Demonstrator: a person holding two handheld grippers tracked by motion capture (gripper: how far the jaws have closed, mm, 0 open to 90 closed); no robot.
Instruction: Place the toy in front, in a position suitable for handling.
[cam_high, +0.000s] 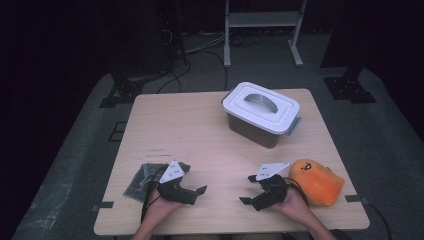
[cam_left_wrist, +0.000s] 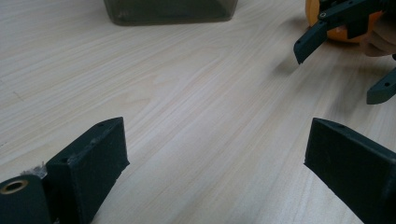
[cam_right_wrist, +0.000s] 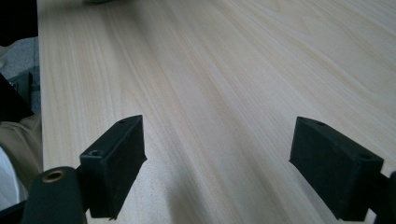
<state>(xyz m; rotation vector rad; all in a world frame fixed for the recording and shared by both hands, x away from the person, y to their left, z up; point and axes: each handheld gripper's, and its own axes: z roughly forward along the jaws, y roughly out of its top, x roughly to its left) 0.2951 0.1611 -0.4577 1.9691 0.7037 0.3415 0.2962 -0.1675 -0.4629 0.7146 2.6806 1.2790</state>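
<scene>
My left gripper (cam_high: 196, 178) rests low over the table's near left, jaws wide apart with bare wood between them (cam_left_wrist: 215, 163). My right gripper (cam_high: 248, 189) sits at the near right, pointing toward the left one, also open over bare wood (cam_right_wrist: 219, 158). An orange plush toy (cam_high: 317, 181) lies just behind the right hand; in the left gripper view the toy (cam_left_wrist: 334, 30) shows behind the right gripper's fingertips (cam_left_wrist: 308, 44). A clear storage box with a white handled lid (cam_high: 260, 112) stands shut at the table's far middle, and its dark base (cam_left_wrist: 170, 11) shows ahead of the left gripper.
A crumpled dark plastic bag (cam_high: 140, 180) lies flat by the left hand. The light wooden table (cam_high: 175, 125) has its near edge close to both hands. A white metal stand (cam_high: 262, 30) and cables are on the floor beyond the table.
</scene>
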